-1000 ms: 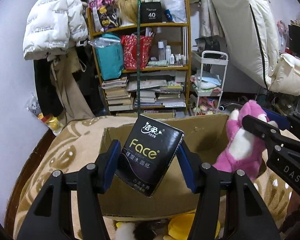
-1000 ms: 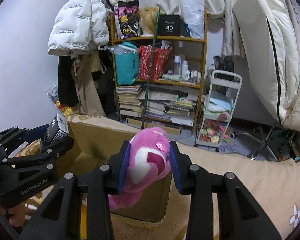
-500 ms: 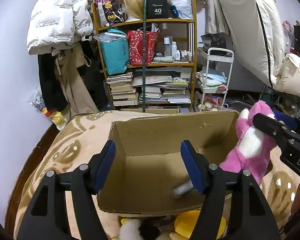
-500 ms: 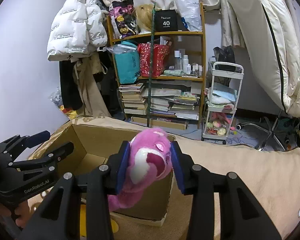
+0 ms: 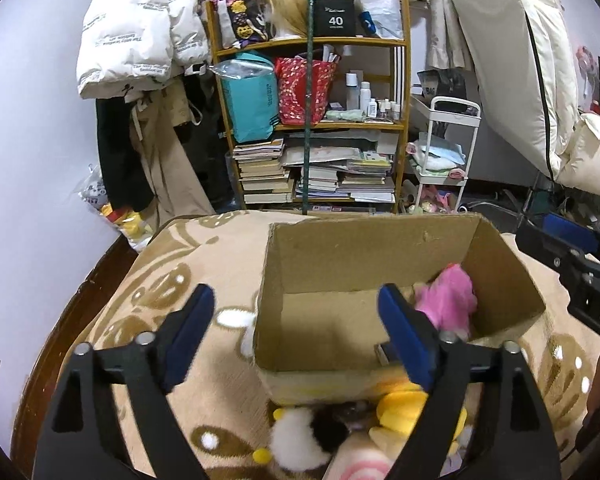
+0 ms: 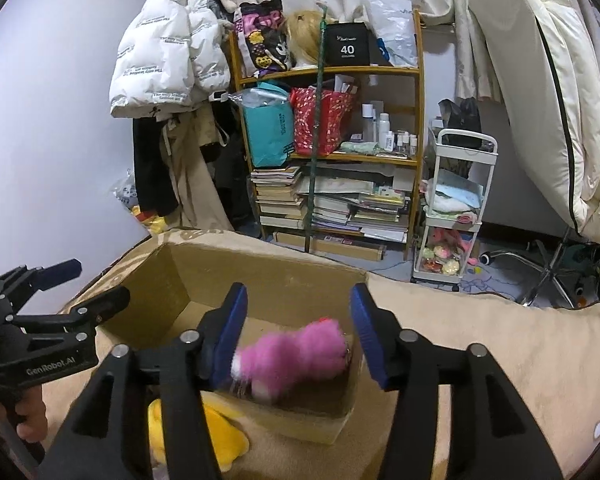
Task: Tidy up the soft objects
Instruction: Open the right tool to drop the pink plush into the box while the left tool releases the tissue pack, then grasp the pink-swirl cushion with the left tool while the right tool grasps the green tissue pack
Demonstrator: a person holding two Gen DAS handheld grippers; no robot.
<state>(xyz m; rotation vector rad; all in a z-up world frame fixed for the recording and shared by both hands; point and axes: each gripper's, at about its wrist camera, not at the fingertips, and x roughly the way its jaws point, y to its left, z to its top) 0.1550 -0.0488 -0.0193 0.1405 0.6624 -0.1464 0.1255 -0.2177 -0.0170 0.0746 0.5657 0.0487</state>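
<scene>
Both sets of fingers opening with nothing between them, left gripper [image 5: 292, 340] widest, right gripper [image 6: 298, 338] releasing the pink plush toy [image 6: 296, 356] into the cardboard box [image 6: 172, 276]; I'd clear upward before fetching the yellow plush [image 6: 204, 432].

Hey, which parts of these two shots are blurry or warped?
Right wrist view: the pink plush toy over the cardboard box is motion-smeared. Left wrist view: it is also soft, and the plush pile at the bottom edge is out of focus. Both views bow the bookshelf with fisheye distortion.
</scene>
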